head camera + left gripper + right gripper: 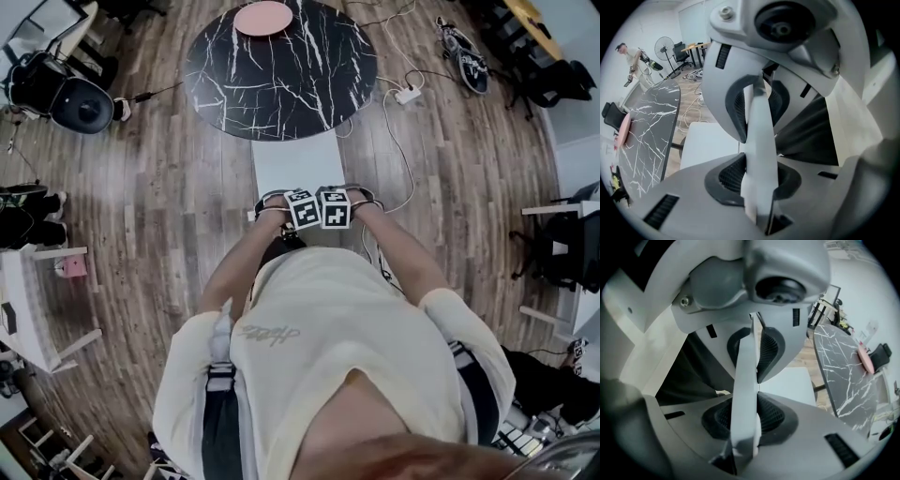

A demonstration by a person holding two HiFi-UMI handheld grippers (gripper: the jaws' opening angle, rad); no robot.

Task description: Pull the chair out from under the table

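Observation:
The white chair's seat [298, 159] stands clear of the round black marble table [281, 70], right in front of me. Its thin white backrest edge [759, 140] runs upright between the jaws of my left gripper [757, 136], and both dark pads press on it. My right gripper [749, 390] is clamped the same way on the backrest edge [744, 404]. In the head view the left gripper [302, 208] and right gripper [336, 208] sit side by side on the backrest top, with the fingertips hidden under the marker cubes.
A pink plate [262, 17] lies on the table's far side. Cables and a white power strip [408, 94] trail on the wood floor to the right. A black fan [80, 103] stands at left, white furniture [33, 300] at near left, dark chairs [562, 248] at right.

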